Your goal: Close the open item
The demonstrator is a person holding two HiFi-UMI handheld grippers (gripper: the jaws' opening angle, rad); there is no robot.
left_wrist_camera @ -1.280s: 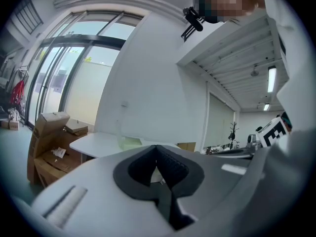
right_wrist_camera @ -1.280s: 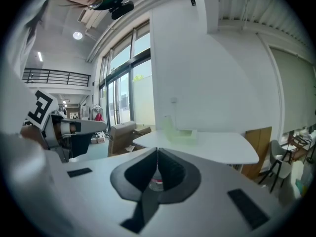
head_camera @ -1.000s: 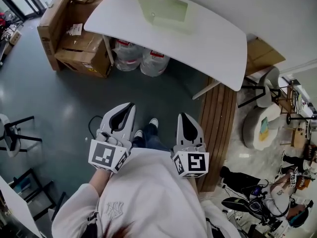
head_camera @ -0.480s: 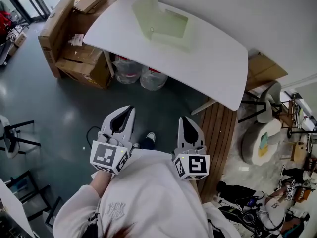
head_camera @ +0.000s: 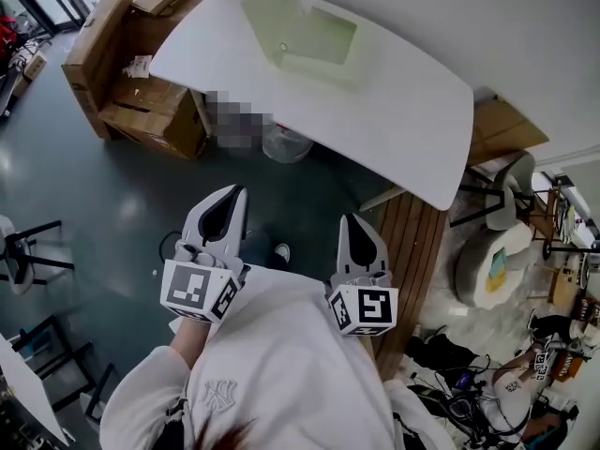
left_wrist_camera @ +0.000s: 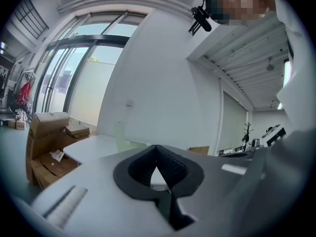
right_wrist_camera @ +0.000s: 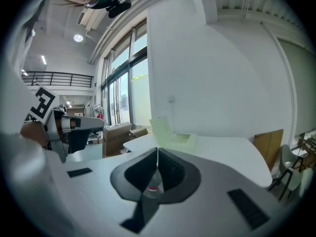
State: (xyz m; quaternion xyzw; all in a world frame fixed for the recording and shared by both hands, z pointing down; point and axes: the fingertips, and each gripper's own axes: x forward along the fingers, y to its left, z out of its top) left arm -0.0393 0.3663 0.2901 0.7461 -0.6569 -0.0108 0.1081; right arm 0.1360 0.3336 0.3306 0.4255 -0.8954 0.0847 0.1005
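Box (head_camera: 305, 36) sits open on the far part of the white surface (head_camera: 412, 111), its lid raised at its left side. My left hand-held gripper (head_camera: 234, 193) and right hand-held gripper (head_camera: 349, 221) are both clenched on nothing, low by my chest and well short of it. I judge a hard push could slide the light box instead of folding the lid. Cartons (head_camera: 131, 82) stand left of the surface with a bottle (head_camera: 286, 143) beneath it; nothing blocks my reach.
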